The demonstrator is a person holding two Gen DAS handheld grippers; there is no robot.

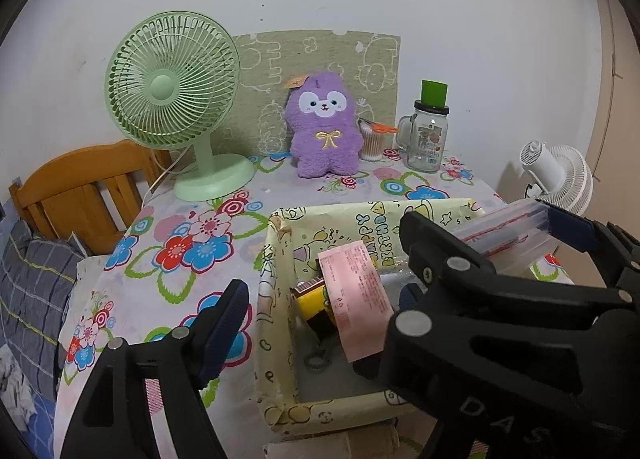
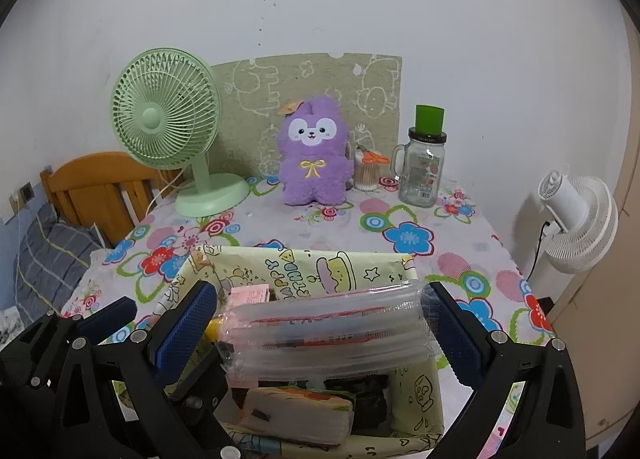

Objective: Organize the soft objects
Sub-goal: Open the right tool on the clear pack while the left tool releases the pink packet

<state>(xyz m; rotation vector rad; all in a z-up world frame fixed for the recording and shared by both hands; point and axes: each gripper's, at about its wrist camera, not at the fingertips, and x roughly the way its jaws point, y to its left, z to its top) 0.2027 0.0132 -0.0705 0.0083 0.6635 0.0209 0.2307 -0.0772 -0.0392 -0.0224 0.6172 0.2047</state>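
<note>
- Right hand-held gripper stands at full spread with a clear plastic pack spanning its pads over the yellow box; release looks unfinished.
- Left hand-held gripper is wide and empty.
- Box already holds a pouch; purple plush waits upright on the tabletop, probably next.

You've got "HAPPY BIRTHDAY" running in yellow letters up the inner back wall of the paper-covered box; from the right wrist view it cuts off behind the clear plastic pack. On the black gripper body at lower right, the raised letters "D A S" show. The pink slip in the box carries fine print, too small to read. Same for the label on the glass mug jar: print there, not legible.
</note>
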